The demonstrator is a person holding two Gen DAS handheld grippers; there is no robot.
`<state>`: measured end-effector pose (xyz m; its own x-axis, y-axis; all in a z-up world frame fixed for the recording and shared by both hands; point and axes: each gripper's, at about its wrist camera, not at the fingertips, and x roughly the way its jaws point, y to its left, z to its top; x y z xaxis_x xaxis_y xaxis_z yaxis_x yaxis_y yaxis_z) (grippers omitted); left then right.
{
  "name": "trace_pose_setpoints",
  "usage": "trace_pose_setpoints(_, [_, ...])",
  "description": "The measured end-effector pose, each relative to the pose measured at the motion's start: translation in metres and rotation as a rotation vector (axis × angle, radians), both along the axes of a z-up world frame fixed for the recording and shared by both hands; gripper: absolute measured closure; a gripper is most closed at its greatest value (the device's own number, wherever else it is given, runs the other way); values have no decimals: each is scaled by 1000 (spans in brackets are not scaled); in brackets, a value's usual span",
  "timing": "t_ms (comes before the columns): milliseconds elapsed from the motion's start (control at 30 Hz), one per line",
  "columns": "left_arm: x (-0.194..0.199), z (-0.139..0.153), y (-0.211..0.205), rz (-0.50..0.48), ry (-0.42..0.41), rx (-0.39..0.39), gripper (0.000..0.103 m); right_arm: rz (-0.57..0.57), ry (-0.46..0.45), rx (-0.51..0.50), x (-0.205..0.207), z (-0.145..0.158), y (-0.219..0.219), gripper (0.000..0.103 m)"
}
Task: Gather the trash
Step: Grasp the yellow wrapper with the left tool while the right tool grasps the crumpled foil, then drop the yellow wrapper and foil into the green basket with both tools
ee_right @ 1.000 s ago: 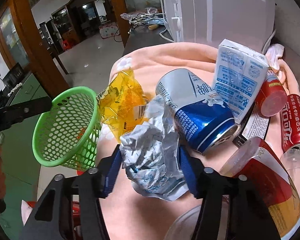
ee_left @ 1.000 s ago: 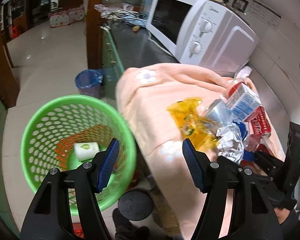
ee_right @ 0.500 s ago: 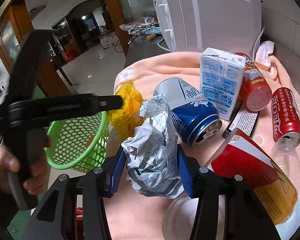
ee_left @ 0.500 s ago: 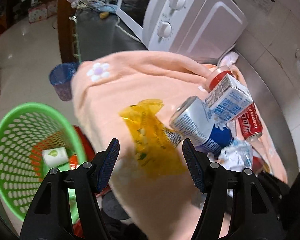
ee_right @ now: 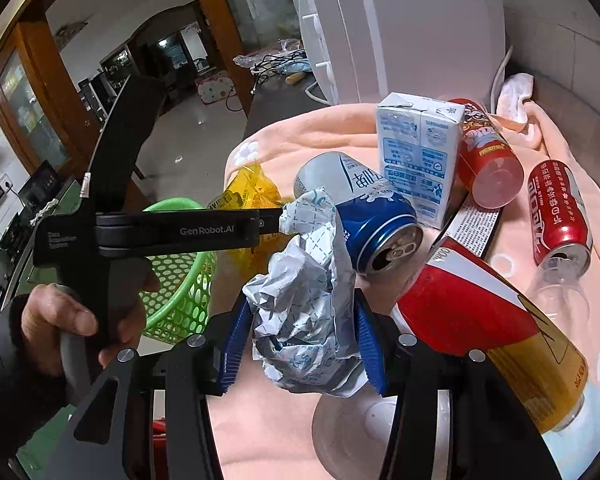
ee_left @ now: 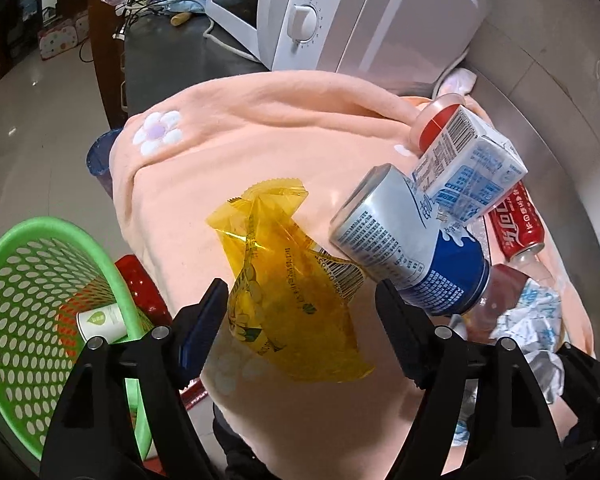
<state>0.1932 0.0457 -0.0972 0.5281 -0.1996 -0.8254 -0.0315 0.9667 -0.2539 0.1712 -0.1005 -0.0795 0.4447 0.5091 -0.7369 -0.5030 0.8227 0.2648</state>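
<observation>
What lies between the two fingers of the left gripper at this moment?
In the left wrist view, the yellow wrapper lies on the pink blanket between the open fingers of the left gripper; the pads do not press it.

Blue can (ee_left: 410,240) crowding yellow wrapper (ee_left: 288,284)

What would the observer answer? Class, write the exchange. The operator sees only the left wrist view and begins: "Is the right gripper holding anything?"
Observer: Yes. The right gripper is shut on the crumpled wrapper, with both fingers pressing its sides.
Operator: What lies next to that wrapper?
Observer: A red and yellow tube lies on its side on the peach cloth, just right of the wrapper in the right wrist view.
Operator: Has the blue can been opened?
Observer: Yes. The blue can shows its top end there, with the drinking hole open.
</observation>
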Motion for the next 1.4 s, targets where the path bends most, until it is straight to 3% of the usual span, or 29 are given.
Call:
trace_pose_setpoints(200, [0,-7,2,1,4,37,30,0,2,0,-2,0,0,55])
trace_pose_setpoints(267, [-1,-8,2,-2,0,38,36,2,3,-1,-4,-1,1,55])
trace_pose_setpoints(333, [-1,-10,4,-8,1,25,48,5,2,-4,-5,-1,2,55])
trace_pose_setpoints(533, [-13,-1,10,-17,-54,-11,62,9,-5,-7,-9,3,5,55])
trace_pose_setpoints(933, [-70,23,61,79,-128,-80,64,62,-21,5,-11,16,25,55])
trace_pose_setpoints(1067, [-93,28,88,138,-139,-62,64,97,-23,16,-8,20,40,55])
trace_pose_setpoints(1400, [-132,14,158,310,-75,-14,63,210,-25,24,-10,26,98,55])
